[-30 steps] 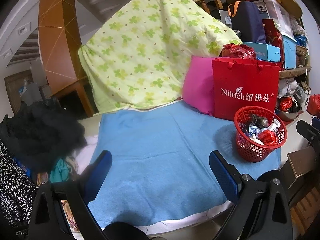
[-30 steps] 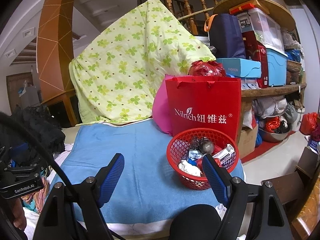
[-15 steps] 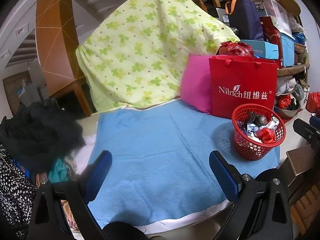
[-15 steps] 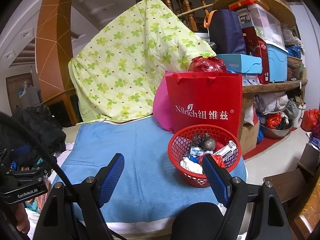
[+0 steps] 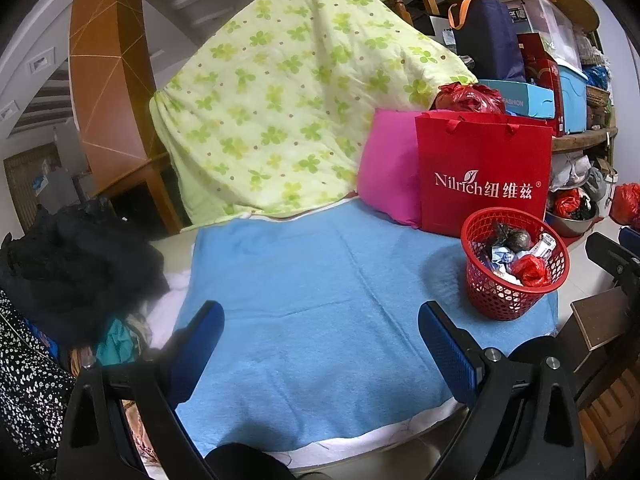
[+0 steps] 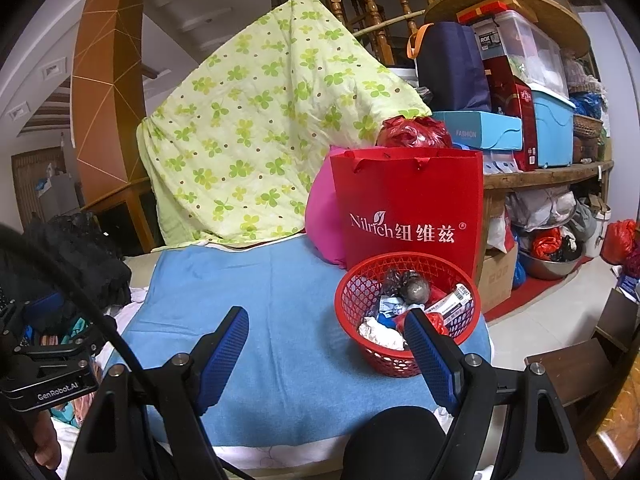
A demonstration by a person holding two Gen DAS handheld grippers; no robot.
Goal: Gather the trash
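Both of your views have drifted only slightly; your left gripper (image 5: 320,344) and right gripper (image 6: 326,344) stay spread wide, holding nothing. "Nilrich" reads on the red bag (image 6: 408,208) behind the red basket (image 6: 384,356) of trash (image 6: 416,290), near the blue towel (image 5: 312,280) corner.

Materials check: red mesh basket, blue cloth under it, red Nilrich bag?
Round red mesh basket: looks like moulded plastic, with an open lattice and slight gloss. Blue cloth: probably terry or fleece, matte and fuzzy, softly creased. Red Nilrich gift bag: likely coated paper, with flat stiff faces and cord handles.
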